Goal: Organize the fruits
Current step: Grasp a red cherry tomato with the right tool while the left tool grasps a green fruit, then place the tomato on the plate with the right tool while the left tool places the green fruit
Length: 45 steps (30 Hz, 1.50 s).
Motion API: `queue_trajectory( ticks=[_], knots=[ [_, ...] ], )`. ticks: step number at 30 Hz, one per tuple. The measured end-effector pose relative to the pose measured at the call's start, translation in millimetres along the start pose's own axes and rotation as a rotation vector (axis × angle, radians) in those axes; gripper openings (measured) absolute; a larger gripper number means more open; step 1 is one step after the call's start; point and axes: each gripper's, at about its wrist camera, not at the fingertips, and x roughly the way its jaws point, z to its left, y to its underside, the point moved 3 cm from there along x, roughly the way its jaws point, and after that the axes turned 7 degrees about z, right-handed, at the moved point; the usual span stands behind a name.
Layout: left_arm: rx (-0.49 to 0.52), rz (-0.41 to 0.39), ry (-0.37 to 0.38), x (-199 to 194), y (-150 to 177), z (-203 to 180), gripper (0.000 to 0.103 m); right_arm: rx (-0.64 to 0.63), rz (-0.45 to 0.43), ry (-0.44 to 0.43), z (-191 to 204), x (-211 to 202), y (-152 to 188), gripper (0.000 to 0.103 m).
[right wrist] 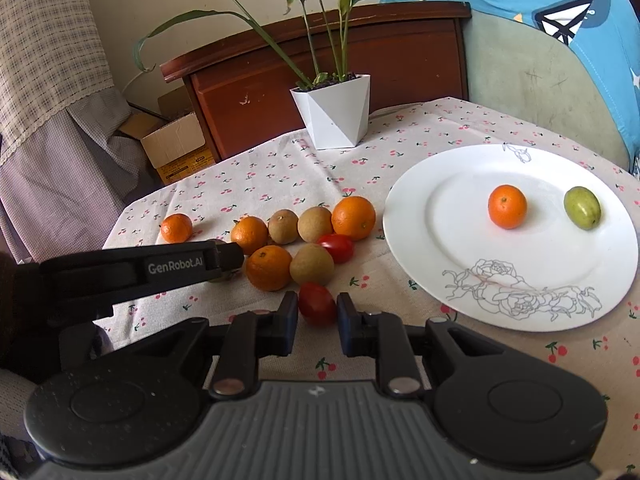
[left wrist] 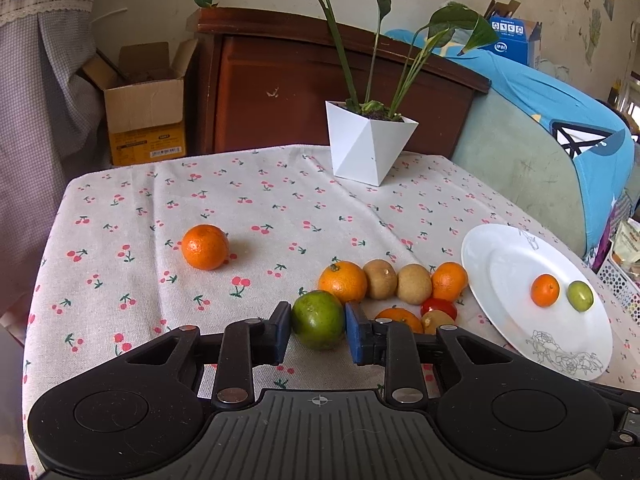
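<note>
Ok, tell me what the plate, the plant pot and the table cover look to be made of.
Plate: likely glazed ceramic; glossy white, with a printed grey rose outline.
Plant pot: white, faceted, matte; plastic or ceramic, I cannot tell which.
Table cover: woven cloth, matte beige with a cherry print; it shows creases and drapes over the edge.

The left gripper [left wrist: 318, 334] is showing matte black linkage arms, silver rivets, a ribbed grey deck with a crosshair mark, and blue finger pads [left wrist: 357, 336]. The right gripper [right wrist: 318, 322] is wearing the same black build, while white "GenRobot.AI" lettering is showing on the left one's side.
</note>
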Motion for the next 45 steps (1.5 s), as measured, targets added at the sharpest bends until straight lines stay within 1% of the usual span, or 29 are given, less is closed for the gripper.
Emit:
queue_trajectory(
  ticks=[9,13,17,20,21,25,30,35,39,45],
  knots=[
    [0.016,0.006,-0.011,-14.5,7.0,-3.6,0.026,-0.035,-0.005,-0.002,2.3,-7.6,2.8,0.019],
    [0.017,0.014,-0.022,-17.2,10.8,-2.9,0.027,-0.007,-0.005,0.008,-3.3,-2.7,4.8,0.025],
    [0.015,0.021,-0.027,-18.7,13.2,-0.2,0.027,-0.006,-0.008,0.010,-3.1,1.2,2.3,0.025],
    [0.014,0.022,-0.025,-18.8,13.3,-0.1,0.027,-0.032,-0.008,0.022,1.0,3.3,2.0,0.025],
    [0.014,0.021,-0.022,-18.9,13.0,-0.9,0.027,-0.043,-0.008,0.029,2.5,3.4,2.3,0.021],
    [0.026,0.016,-0.006,-20.4,12.1,-6.6,0.026,-0.042,-0.005,0.025,1.8,0.7,2.9,0.019],
    [0.032,0.010,0.016,-24.9,11.2,-14.2,0.027,0.000,-0.025,0.025,-8.2,-12.6,0.7,0.019],
    [0.006,0.012,0.048,-29.0,9.4,-21.7,0.027,0.039,-0.064,0.030,-21.9,-27.4,-4.8,0.019],
    [0.002,0.012,0.072,-30.4,6.5,-33.2,0.027,0.081,-0.100,0.065,-38.7,-38.4,-9.8,0.019],
    [0.045,0.012,0.097,-29.8,0.8,-59.4,0.027,0.173,-0.144,0.103,-68.6,-50.8,-15.5,0.019]
  ],
)
